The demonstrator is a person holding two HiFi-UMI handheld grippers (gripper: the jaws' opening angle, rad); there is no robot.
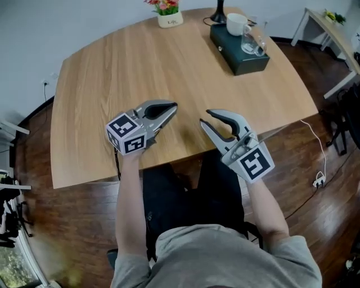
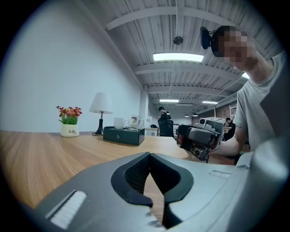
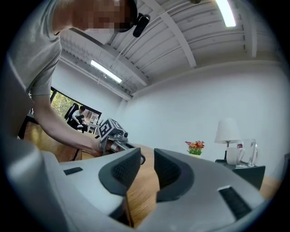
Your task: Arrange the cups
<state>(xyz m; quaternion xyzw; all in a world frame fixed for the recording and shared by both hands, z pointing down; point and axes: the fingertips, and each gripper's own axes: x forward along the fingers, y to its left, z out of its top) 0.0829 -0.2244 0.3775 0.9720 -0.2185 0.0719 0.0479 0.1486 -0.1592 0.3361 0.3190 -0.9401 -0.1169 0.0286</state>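
Risks knocking the glass cup (image 1: 254,40) into the white mug (image 1: 236,23) just beside it, or nudging either off the dark box (image 1: 239,56) at the far side of the bench (image 1: 112,73), given a careless reach into so tight a pair. Looks empty as to the glass; cannot tell for the mug. Holding the left gripper (image 1: 171,108) with fingers together on nothing, the right gripper (image 1: 205,117) with fingers apart and empty, both well apart from the cups.

Lamp (image 1: 218,16) shade beyond the head view's top edge
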